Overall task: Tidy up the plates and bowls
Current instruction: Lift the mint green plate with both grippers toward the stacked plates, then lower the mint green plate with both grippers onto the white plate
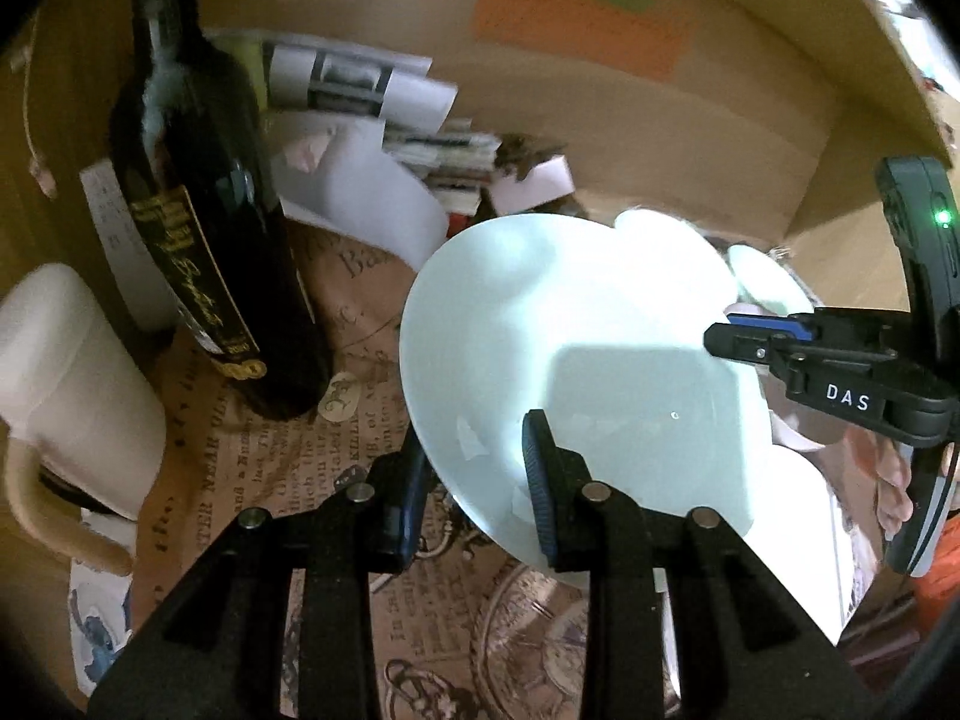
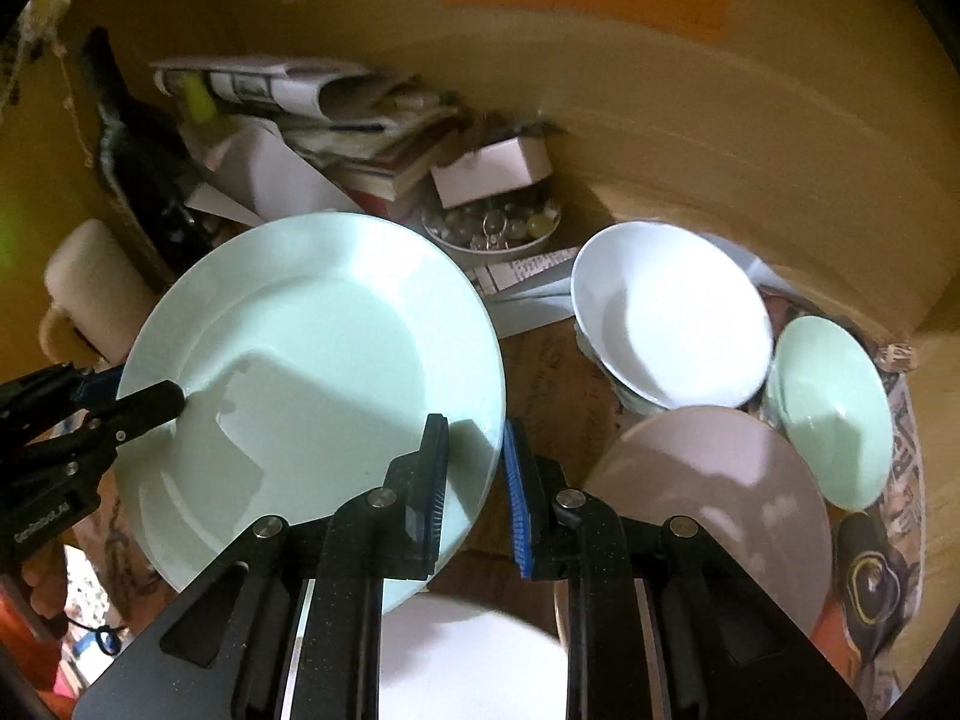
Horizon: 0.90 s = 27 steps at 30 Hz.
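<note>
Grippers clamp a pale green plate [image 2: 312, 360] from opposite rims. Left gripper [image 1: 474, 492] and right gripper [image 2: 477, 492] both grip it, tilted, above the table [image 1: 336, 312].

Table covered by newsprint-pattern paper [image 1: 252, 468]; on it a dark wine bottle [image 1: 204, 228], cream mug [image 1: 72, 384], paper pile [image 2: 336, 120], white bowl [image 2: 672, 312], bead dish [image 2: 492, 228].

Two wrist views angled steeply down, close, sharing the green plate [image 1: 576, 360]
</note>
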Motion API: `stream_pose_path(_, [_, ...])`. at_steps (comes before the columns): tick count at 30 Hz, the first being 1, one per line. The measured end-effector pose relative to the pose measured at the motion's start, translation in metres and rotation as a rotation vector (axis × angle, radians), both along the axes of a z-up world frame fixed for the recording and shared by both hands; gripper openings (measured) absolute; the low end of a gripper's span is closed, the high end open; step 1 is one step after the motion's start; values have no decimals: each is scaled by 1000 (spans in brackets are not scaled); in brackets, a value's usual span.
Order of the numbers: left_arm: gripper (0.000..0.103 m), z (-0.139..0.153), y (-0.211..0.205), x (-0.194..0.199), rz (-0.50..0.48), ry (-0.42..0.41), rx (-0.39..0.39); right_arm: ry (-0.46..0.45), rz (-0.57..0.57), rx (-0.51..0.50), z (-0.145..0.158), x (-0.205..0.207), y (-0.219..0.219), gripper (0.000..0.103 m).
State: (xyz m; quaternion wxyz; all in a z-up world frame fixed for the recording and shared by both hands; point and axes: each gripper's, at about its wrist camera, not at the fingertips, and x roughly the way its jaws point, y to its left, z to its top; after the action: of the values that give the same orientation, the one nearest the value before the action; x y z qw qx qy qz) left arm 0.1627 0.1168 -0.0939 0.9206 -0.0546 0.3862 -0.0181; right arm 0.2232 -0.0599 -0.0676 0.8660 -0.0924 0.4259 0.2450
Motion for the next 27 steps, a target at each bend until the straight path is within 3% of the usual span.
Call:
stream_pose_path(11, [30,29,-26,-39,-56,-87,27,-53,-45,71,15,-47,-26,17])
stream_pose_path(27, [30,27,-65,-71,-147,-111,11,-69,-117,75,11,-90,-64,17])
